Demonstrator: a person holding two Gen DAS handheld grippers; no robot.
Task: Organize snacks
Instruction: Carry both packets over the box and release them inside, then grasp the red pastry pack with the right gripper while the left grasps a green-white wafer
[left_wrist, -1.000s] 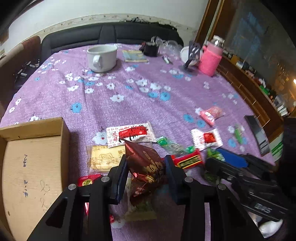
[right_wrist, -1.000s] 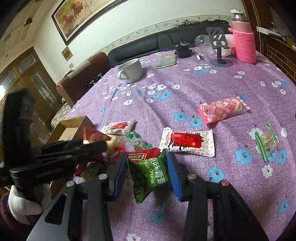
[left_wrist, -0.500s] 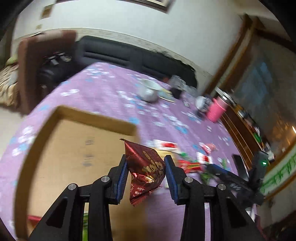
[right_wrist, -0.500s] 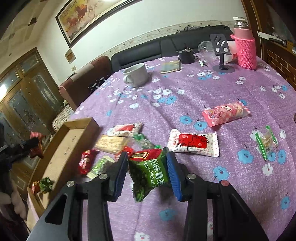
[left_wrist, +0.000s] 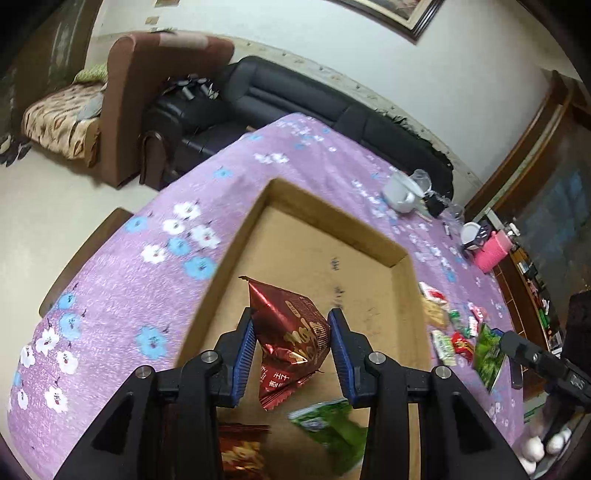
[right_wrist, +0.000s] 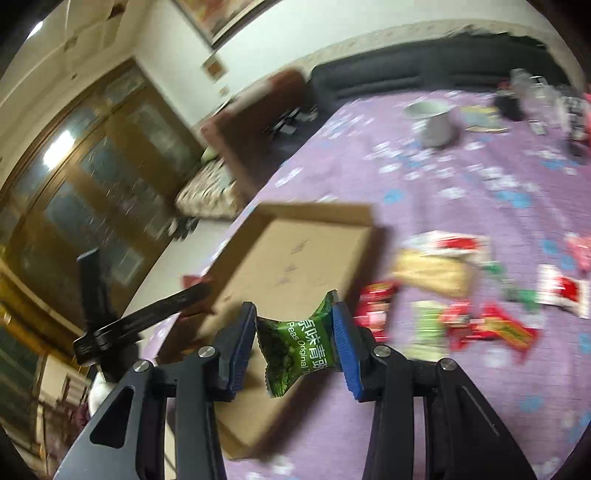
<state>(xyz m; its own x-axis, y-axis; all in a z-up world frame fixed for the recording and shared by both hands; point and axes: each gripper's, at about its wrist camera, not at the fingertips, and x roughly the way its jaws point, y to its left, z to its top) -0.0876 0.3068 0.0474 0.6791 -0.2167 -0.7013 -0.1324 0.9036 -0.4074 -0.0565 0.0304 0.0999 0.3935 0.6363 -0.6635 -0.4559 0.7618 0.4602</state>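
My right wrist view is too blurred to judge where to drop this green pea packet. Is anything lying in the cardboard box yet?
Observer: Yes. The left wrist view shows a crumpled green wrapper and a brown-and-gold packet lying at the near end of the shallow cardboard box.
Operator: What is the left gripper carrying?
Observer: The left gripper is shut on a dark red foil snack packet, held over the box floor.

Both the left gripper (left_wrist: 291, 347) and the right gripper (right_wrist: 294, 338) are built of black angular frames, fitted with silver screws and ribbed blue pads. A white glove (left_wrist: 535, 448) is worn.
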